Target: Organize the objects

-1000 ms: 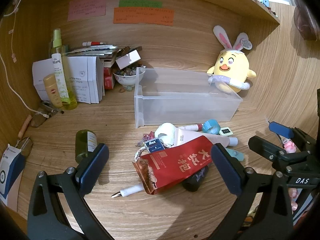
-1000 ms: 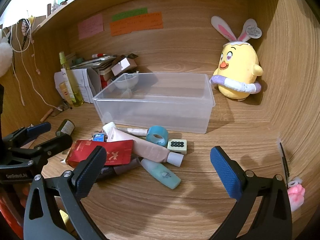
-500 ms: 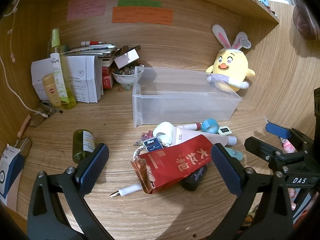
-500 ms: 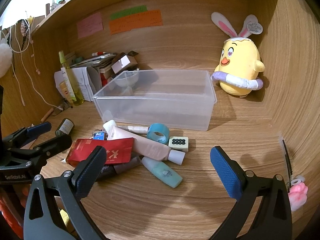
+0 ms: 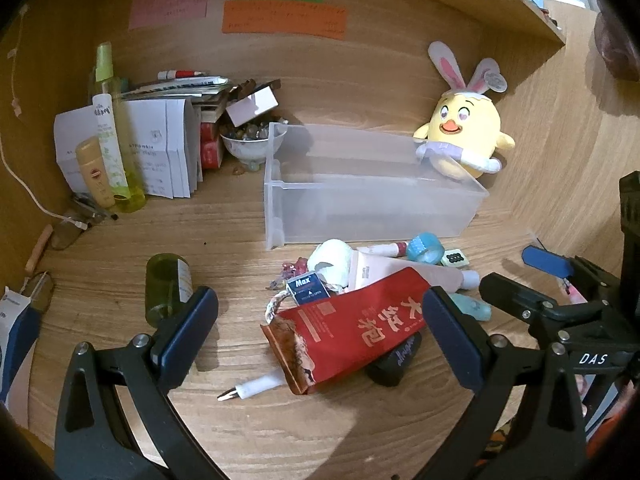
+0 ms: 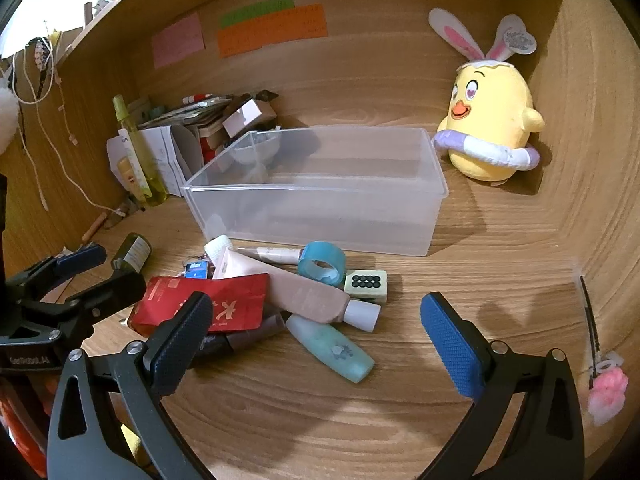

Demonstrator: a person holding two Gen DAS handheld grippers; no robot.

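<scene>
While the clear bin (image 6: 320, 188) is sitting empty at the far middle of the desk (image 6: 360, 420), the loose items are lying heaped just near of its front wall, presumably awaiting transfer. The left gripper (image 5: 320, 332) is hovering with fingers spread wide either side of the red packet (image 5: 352, 328), gripping nothing. The right gripper (image 6: 316, 336) is likewise spread and empty, facing the teal bottle (image 6: 332, 348) and pink tube (image 6: 296, 292).

"Max" reads on the small blue box (image 5: 307, 289); "大红袍" runs down the red packet (image 5: 352, 330); "DAS" marks the right gripper (image 5: 592, 359); the wall notes stay illegible.
</scene>
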